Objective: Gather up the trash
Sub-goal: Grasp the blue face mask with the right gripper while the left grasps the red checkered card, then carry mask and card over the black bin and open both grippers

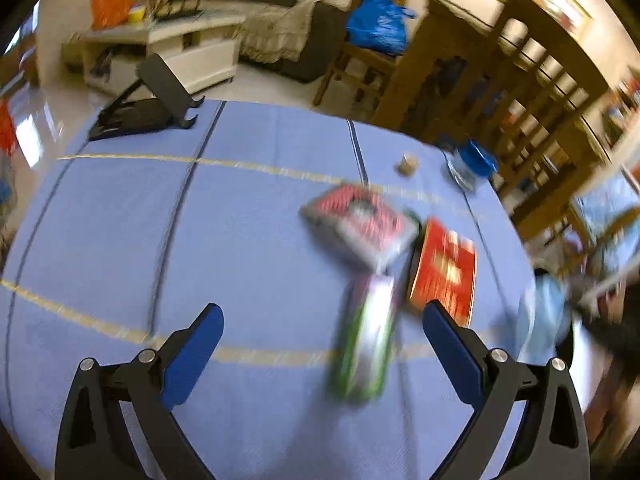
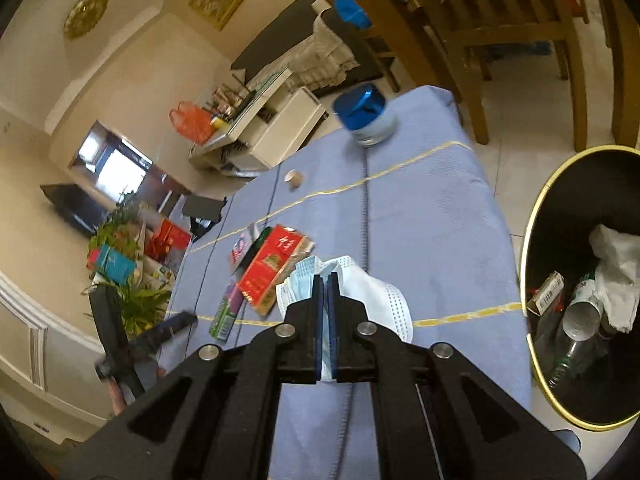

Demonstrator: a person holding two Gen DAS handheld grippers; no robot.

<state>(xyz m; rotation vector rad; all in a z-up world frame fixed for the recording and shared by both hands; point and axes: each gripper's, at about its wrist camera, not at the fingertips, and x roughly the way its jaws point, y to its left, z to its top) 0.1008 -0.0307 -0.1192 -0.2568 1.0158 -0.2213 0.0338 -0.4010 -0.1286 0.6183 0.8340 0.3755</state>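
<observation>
My right gripper (image 2: 328, 280) is shut on a pale blue face mask (image 2: 372, 296) and holds it above the blue tablecloth (image 2: 432, 216). The mask also shows blurred at the right of the left wrist view (image 1: 540, 316). My left gripper (image 1: 320, 316) is open and empty above the cloth. Ahead of it lie a green packet (image 1: 366, 348), a red box (image 1: 444, 272) and a red-and-grey packet (image 1: 360, 220). The red box (image 2: 272, 264) and the green packet (image 2: 226, 312) also show in the right wrist view. A black bin with a gold rim (image 2: 536, 216) stands on the floor right of the table and holds trash.
A blue-lidded jar (image 1: 472, 164) and a small beige cap (image 1: 407, 164) stand at the table's far end. A black stand (image 1: 156, 100) sits at the far left corner. Wooden chairs (image 2: 480, 20) stand beyond the table. Plants (image 2: 128, 280) stand left of it.
</observation>
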